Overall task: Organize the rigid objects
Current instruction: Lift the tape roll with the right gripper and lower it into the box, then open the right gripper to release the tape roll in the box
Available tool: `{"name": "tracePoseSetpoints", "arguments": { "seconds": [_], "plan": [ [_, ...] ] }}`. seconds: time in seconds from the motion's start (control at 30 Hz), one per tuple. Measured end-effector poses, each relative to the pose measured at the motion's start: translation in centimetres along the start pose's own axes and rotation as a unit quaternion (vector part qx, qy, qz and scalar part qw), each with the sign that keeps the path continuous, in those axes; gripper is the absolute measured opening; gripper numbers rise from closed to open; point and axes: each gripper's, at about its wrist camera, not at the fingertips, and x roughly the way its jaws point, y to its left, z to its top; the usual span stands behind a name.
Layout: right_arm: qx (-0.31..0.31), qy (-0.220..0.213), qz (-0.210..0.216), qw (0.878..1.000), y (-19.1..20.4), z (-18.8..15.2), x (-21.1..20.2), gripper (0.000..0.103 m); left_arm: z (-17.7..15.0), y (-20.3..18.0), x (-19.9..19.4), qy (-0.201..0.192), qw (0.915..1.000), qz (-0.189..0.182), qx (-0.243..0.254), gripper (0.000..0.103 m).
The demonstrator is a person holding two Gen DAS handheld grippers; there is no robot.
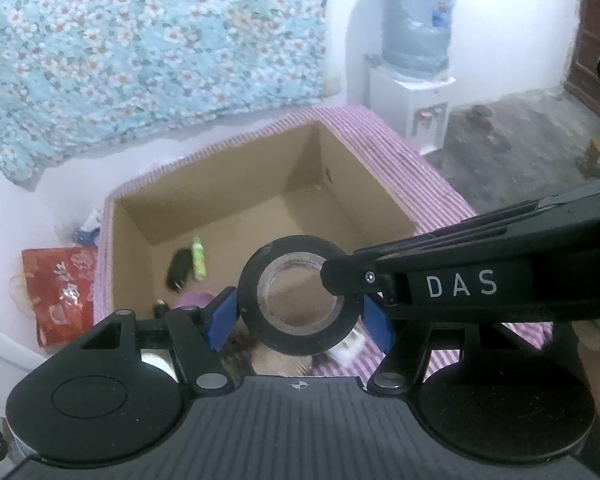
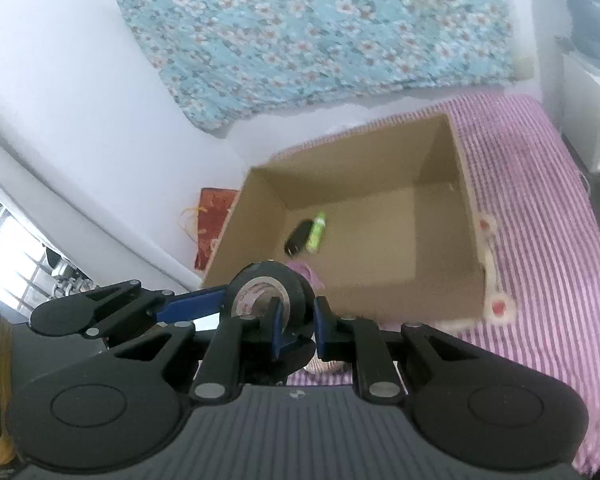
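We take the cardboard box (image 1: 260, 204) as our landmark: it stands open on a purple striped cloth (image 2: 540, 208) that covers the bench, and its floor is mostly bare.

Just in front of the box's near wall, raised above the cloth, we see a roll of black tape (image 1: 296, 292) held by both tools at once. Our left tongs (image 1: 298, 312) straddle the roll from outside, their blue pads (image 1: 220, 320) pressed against its two opposite sides, so they are gripping the tape across its full width. Our right tongs (image 2: 296, 320) are almost closed and pinch the ring's wall, one finger through the pale core and the other on the black outer face; from the left wrist view this tool comes in from the right of the box, its black arm lettered "DAS" ending on the roll's upper right rim.

Inside the box, near its left wall, lie a small black object (image 2: 298, 236) and a light green tube (image 2: 316, 231), touching side by side. Something purple (image 1: 192, 300) shows at the near wall, mostly hidden by the tape and tongs.

Left of the box, a red patterned bag (image 1: 60, 292) lies lower down. Behind the box a blue floral cloth (image 1: 140, 48) hangs on the white wall. Beyond its far right corner stands a water dispenser (image 1: 416, 80) with a blue bottle.
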Motion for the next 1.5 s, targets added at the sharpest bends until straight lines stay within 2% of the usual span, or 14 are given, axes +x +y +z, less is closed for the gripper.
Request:
{"name": "tracePoseSetpoints", "arguments": {
  "seconds": [0.17,0.37,0.57,0.73,1.1,1.2,1.33,1.5],
  "plan": [
    [0.002,0.028,0.023,0.999,-0.3,4.6,3.2,0.018,2.9,3.1,2.3,0.026,0.9995,-0.003,-0.02,0.066],
    [0.025,0.106,0.038,0.993,-2.3,9.6,10.2,0.018,5.6,6.9,7.4,0.106,0.993,-0.018,-0.048,0.066],
    [0.033,0.164,0.023,0.986,-4.1,12.6,16.7,0.018,7.4,9.9,13.7,0.188,0.9774,-0.039,-0.088,0.066],
    [0.043,0.199,0.013,0.979,-6.2,13.3,21.2,0.018,7.7,10.9,18.2,0.23,0.9675,-0.038,-0.099,0.066],
    [0.071,0.249,-0.005,0.966,-9.6,13.7,28.0,0.017,7.0,13.0,24.7,0.288,0.9446,-0.047,-0.15,0.066],
    [0.072,0.252,-0.009,0.965,-9.6,13.5,29.1,0.018,6.7,13.5,25.6,0.294,0.942,-0.039,-0.158,0.067],
    [0.073,0.244,-0.004,0.967,-9.1,13.8,30.1,0.018,6.6,14.2,25.8,0.29,0.9429,-0.018,-0.164,0.068],
    [0.107,0.227,0.023,0.968,-9.2,13.9,31.2,0.02,6.3,15.8,24.9,0.285,0.9391,-0.009,-0.192,0.073]
  ]
}}
